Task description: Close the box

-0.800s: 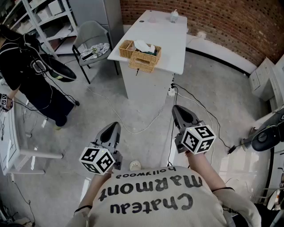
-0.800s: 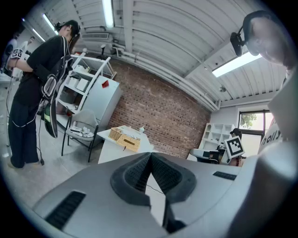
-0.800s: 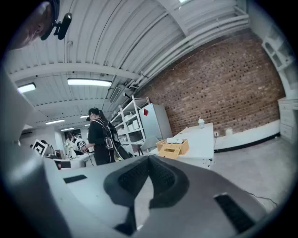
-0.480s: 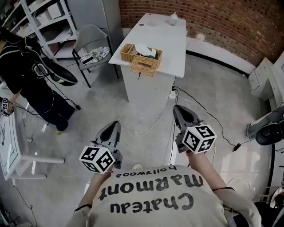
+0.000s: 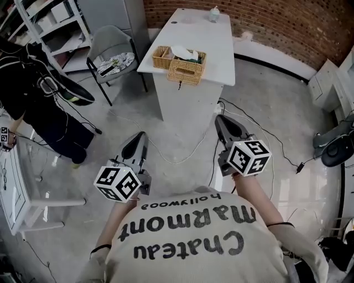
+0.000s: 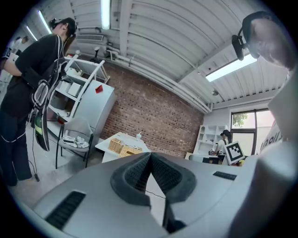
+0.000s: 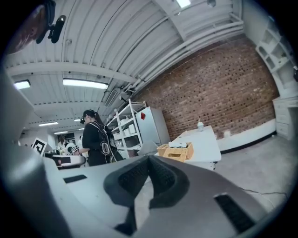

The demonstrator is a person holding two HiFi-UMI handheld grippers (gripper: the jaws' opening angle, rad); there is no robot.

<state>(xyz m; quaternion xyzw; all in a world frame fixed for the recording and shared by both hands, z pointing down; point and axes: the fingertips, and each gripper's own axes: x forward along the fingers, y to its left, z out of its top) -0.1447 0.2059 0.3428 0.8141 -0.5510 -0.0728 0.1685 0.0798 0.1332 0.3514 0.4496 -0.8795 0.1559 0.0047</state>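
Observation:
The box is a wicker basket with white things showing in its open top, standing at the near end of a white table well ahead of me. It shows small and far in the left gripper view and the right gripper view. My left gripper is held at waist height, shut and empty. My right gripper is level with it, shut with nothing between its pads. Both point toward the table, a stretch of floor away from it.
A second smaller wicker basket adjoins the box. A bottle stands at the table's far end. A grey chair, shelving and a person in black are at the left. Cables trail across the concrete floor.
The table and basket have slid up and slightly right in the head view. My left gripper has tilted a little to the left. Both grippers stay shut.

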